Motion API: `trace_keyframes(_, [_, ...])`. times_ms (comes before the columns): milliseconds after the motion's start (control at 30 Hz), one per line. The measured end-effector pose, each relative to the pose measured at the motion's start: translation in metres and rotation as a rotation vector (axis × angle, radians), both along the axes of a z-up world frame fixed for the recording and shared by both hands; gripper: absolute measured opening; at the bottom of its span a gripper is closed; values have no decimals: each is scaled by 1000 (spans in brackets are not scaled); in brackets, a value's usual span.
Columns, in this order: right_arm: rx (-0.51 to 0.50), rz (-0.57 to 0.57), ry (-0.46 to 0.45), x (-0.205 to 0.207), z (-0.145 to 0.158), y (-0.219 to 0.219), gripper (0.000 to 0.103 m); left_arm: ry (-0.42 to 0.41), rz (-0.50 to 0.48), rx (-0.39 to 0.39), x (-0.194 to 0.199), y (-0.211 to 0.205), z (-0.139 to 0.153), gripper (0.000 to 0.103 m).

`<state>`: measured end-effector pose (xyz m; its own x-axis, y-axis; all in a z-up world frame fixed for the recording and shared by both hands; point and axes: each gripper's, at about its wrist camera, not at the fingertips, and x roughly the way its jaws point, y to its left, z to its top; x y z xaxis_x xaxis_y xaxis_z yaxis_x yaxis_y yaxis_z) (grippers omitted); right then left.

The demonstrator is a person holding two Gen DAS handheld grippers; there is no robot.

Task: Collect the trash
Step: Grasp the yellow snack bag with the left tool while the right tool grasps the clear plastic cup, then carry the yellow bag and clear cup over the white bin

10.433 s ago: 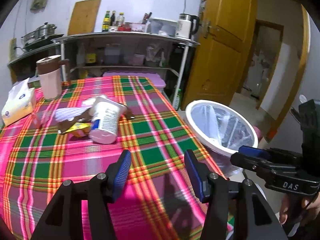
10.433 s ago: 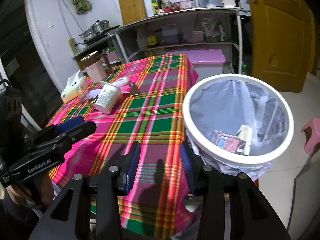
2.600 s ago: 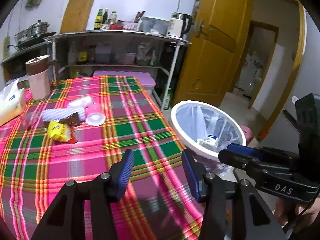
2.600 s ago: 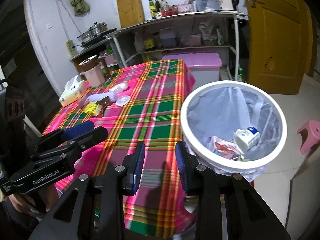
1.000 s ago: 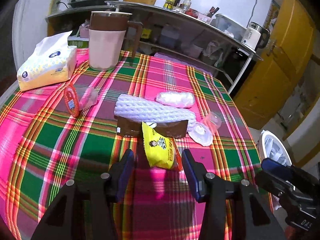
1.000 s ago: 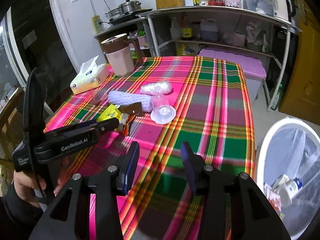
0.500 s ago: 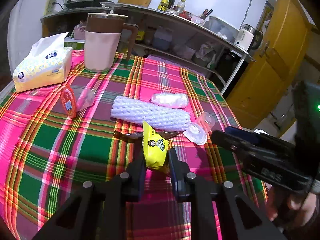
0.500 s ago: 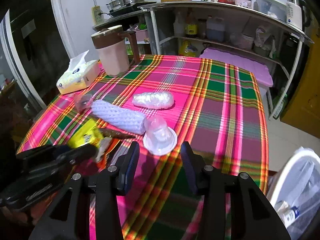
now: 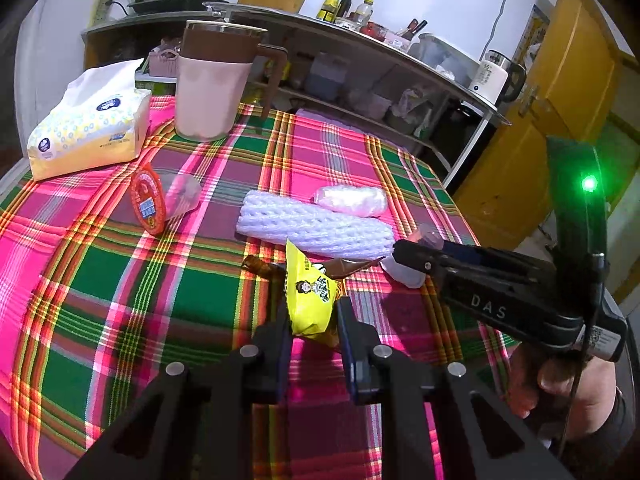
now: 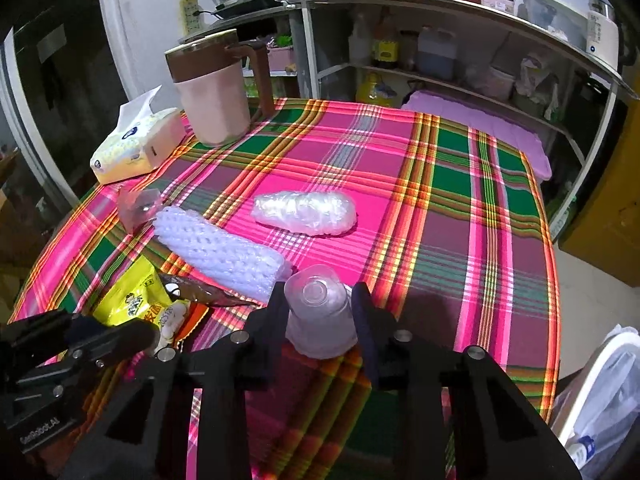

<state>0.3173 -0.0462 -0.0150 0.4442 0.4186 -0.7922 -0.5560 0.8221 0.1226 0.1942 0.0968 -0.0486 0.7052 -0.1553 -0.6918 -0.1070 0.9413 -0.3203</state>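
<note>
My left gripper [image 9: 312, 320] is shut on a yellow snack wrapper [image 9: 310, 296] on the plaid tablecloth [image 9: 120, 280]; the wrapper also shows in the right wrist view [image 10: 132, 296]. My right gripper [image 10: 320, 312] is closed around a clear plastic jelly cup [image 10: 318, 308] lying on the cloth. A brown wrapper [image 9: 344, 266] lies behind the yellow one. A white foam net sleeve [image 9: 316, 230], a crumpled clear plastic bundle [image 10: 306, 212] and a red-lidded jelly cup [image 9: 150, 204] lie beyond. The white-rimmed trash bin [image 10: 592, 396] stands off the table's right edge.
A pink jug with a brown lid [image 9: 214, 84] and a tissue pack [image 9: 90, 124] stand at the table's far left. A metal shelf [image 10: 440, 4] with bottles and a kettle runs behind. A yellow door [image 9: 560, 112] is at the right.
Both grippers came from the bin to the trash pile. My left gripper closed on the yellow wrapper. My right gripper advanced onto the clear cup and closed around it.
</note>
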Motion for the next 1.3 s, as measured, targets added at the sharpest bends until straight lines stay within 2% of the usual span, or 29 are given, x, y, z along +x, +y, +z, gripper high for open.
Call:
trace_keyframes(267, [31,-7,-28,-19,18,-12,33,-17,-8,19,-8,-9,9,21])
trace_keyframes(567, [68,-37,-59,-55,43,-47,33,-47,-42,46,-25,-32,29,21])
trace_keyframes(933, [89,-103,-101,-96,65,-93,33,-83,-127,63,-44,-76,50,21])
trace_keyframes(1300, [109,-190,-110,-119,71,-144,33,-95,-212,73,-51,-121,59,21])
